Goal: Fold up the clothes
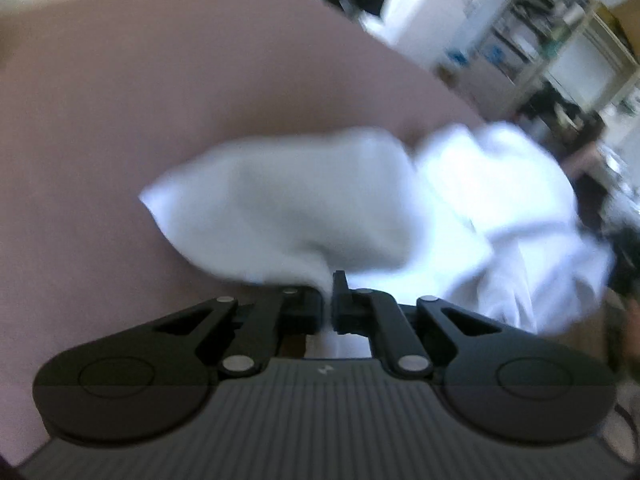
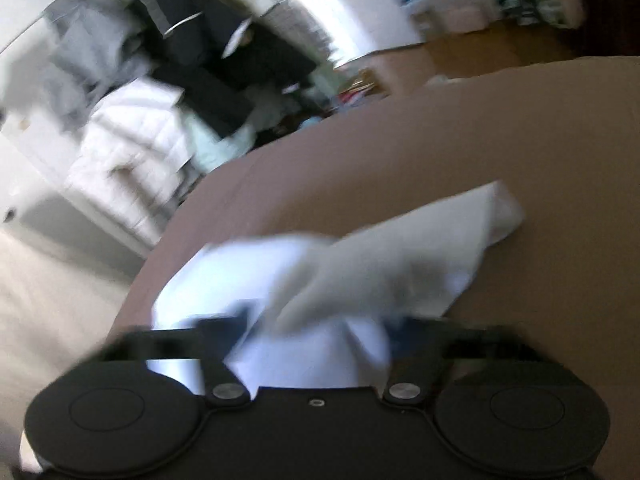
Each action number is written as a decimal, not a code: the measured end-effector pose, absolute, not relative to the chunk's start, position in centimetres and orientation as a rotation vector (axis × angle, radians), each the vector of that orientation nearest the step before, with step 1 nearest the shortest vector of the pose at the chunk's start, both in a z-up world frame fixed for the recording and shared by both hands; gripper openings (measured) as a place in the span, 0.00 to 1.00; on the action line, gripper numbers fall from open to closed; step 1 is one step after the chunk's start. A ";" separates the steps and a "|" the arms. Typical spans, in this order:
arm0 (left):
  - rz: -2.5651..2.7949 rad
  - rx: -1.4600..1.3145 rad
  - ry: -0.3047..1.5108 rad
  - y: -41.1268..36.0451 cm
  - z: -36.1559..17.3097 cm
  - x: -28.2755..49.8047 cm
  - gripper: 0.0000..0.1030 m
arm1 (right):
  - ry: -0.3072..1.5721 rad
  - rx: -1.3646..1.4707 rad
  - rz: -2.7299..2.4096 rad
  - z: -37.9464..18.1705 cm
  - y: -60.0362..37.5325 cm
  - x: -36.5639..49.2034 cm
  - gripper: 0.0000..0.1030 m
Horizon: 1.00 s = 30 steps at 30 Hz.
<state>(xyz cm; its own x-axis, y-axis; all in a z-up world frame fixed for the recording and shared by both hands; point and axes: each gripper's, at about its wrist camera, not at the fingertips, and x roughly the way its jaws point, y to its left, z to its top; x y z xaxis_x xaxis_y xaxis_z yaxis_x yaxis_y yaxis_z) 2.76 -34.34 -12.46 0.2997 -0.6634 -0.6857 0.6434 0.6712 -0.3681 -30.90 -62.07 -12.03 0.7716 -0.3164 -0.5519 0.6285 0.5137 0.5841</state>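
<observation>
White cloth garments, crumpled: one point(image 1: 360, 208), lying on the surface; the blur hides whether its two bulges are separate pieces.
Brown-pink padded surfaces: one point(image 1: 160, 120), bearing the garment.
Black two-finger grippers: two, a left gripper point(image 1: 330, 300) and a right gripper point(image 2: 320, 328).
Silver round pivot pins on the left gripper: six in view.
Silver round pivot pins on the right gripper: two in view.
Pale metal shelf racks: one point(image 1: 560, 40), blurred.
Dark hanging clothes: a cluster point(image 2: 208, 60), too smeared to count.
White quilted jackets: one point(image 2: 132, 140).
</observation>
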 end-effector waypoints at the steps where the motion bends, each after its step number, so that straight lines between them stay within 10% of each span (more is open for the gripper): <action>1: -0.826 0.003 0.852 -33.8 -10.9 2.6 0.04 | 0.431 0.774 -0.563 -11.1 -60.5 -30.4 0.21; 9: -0.580 0.099 0.550 -25.6 -0.1 2.4 0.04 | 0.596 0.663 0.051 -4.7 -50.6 -30.5 0.20; 19: -0.413 0.024 0.866 -22.3 -7.1 6.7 0.05 | 1.043 0.476 0.465 -12.2 -35.5 -25.1 0.20; 25: -0.400 0.018 0.910 -19.0 -7.0 7.3 0.12 | 1.000 0.183 0.442 -7.7 -37.3 -25.2 0.56; 30: -0.539 -0.244 0.819 -16.7 -4.4 6.6 0.43 | 0.818 0.315 0.282 -2.7 -48.2 -26.4 0.71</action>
<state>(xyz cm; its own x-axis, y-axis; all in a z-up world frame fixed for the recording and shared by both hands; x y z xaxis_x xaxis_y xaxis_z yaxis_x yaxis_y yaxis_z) 6.61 -16.68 -4.45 0.5593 -0.5433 -0.6261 0.3601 0.8396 -0.4068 -26.35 -48.21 -2.70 0.6517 0.3635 -0.6657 -0.1235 0.9168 0.3798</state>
